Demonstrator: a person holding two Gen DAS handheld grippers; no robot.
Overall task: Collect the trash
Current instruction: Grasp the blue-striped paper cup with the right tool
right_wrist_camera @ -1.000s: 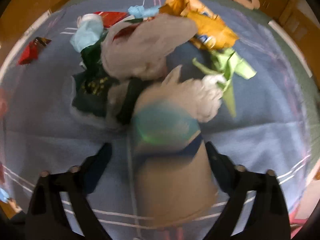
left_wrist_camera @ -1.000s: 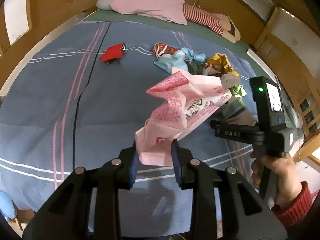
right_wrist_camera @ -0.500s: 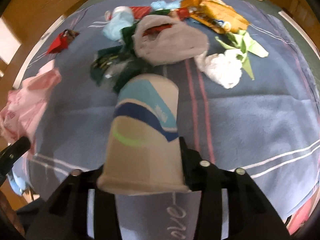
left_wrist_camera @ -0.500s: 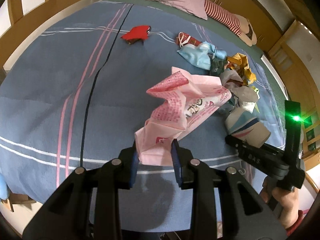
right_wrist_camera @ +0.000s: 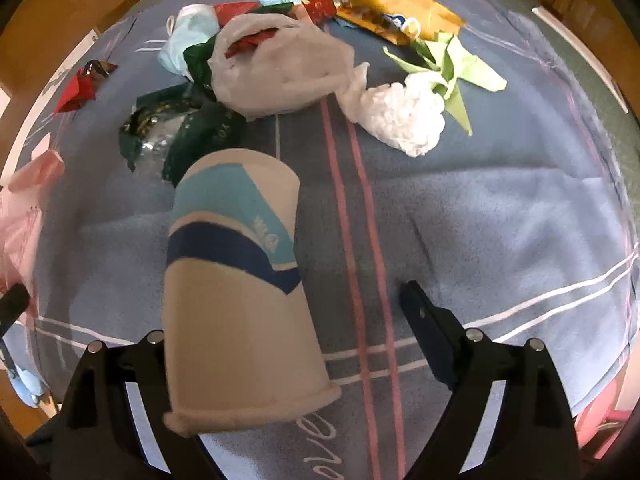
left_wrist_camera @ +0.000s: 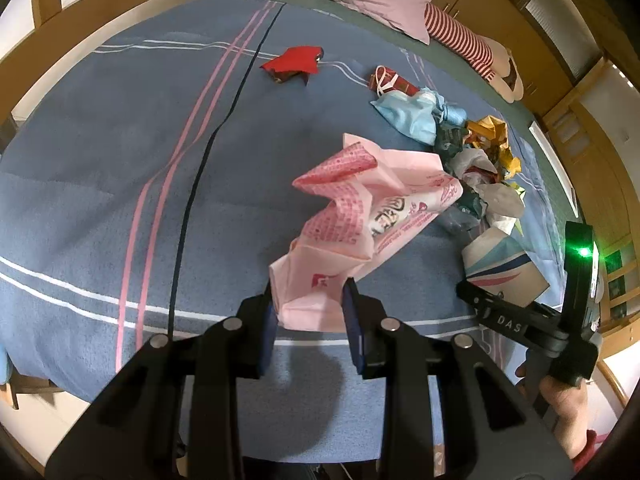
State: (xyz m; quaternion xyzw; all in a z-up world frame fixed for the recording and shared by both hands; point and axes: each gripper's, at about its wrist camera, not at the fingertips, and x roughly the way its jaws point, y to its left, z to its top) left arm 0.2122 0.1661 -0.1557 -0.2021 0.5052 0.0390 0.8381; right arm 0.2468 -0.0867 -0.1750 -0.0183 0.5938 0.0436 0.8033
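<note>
The tan paper cup with blue bands lay tilted, its base toward the trash pile and its rolled rim nearest the camera. It sat between the opening jaws of the right hand-held gripper, the right finger well clear of it. The left hand-held gripper pinched a crumpled pink printed bag above the blue striped bed; the bag's contents could not be seen.
</note>
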